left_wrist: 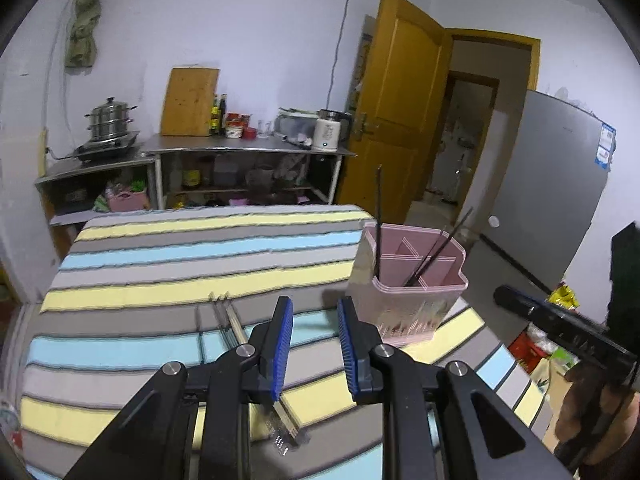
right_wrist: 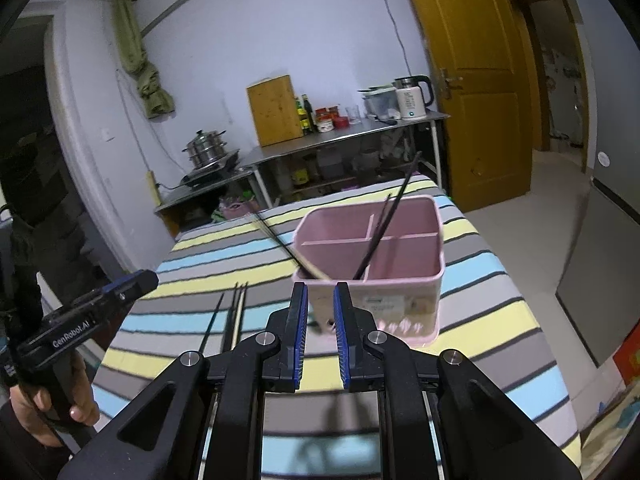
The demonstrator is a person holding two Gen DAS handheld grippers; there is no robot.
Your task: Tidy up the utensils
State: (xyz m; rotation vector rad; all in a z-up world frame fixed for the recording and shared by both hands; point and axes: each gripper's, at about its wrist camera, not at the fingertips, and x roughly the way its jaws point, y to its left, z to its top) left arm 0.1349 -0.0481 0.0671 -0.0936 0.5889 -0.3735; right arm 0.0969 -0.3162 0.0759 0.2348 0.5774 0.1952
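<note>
A pink utensil holder [left_wrist: 404, 292] with dividers stands on the striped table, also in the right wrist view [right_wrist: 372, 256]. Black chopsticks [left_wrist: 378, 220] stand in it, also seen in the right wrist view [right_wrist: 384, 224]; one more [right_wrist: 288, 248] leans over its left rim. Several chopsticks [left_wrist: 232, 320] lie loose on the cloth left of the holder, also in the right wrist view [right_wrist: 234, 312]. My left gripper [left_wrist: 314, 312] is open and empty above them. My right gripper [right_wrist: 320, 292] is open and empty just in front of the holder.
The striped tablecloth [left_wrist: 180, 248] covers the table. Behind it is a steel counter [left_wrist: 248, 144] with a pot, cutting board, bottles and kettle. A yellow door [left_wrist: 396, 112] and a grey fridge [left_wrist: 552, 200] are at the right.
</note>
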